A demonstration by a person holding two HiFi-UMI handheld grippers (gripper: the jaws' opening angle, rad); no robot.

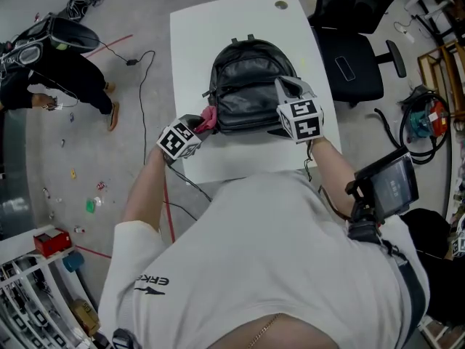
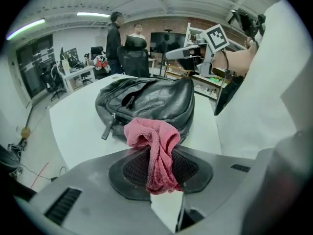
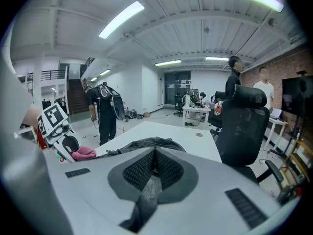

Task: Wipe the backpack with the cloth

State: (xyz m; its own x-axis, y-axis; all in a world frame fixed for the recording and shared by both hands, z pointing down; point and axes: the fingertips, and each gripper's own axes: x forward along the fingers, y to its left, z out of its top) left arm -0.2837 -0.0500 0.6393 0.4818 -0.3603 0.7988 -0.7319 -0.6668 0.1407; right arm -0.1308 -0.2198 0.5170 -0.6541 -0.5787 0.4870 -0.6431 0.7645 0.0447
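A black backpack (image 1: 251,86) lies flat on the white table (image 1: 211,27). My left gripper (image 1: 205,121) is shut on a pink cloth (image 1: 209,115), which sits against the bag's near left corner. In the left gripper view the cloth (image 2: 154,146) bunches out between the jaws, just in front of the backpack (image 2: 146,99). My right gripper (image 1: 287,87) is at the bag's right side, shut on a grey strap (image 3: 145,199) of the backpack that hangs out of the jaws. The right gripper view shows the bag's top (image 3: 146,143) and the cloth (image 3: 84,152) at left.
A black office chair (image 1: 356,64) stands right of the table. A person in black (image 1: 65,71) stands on the floor at left, near cables (image 1: 138,57). A red box (image 1: 51,242) and small litter lie at lower left. A screen device (image 1: 392,184) is by my right arm.
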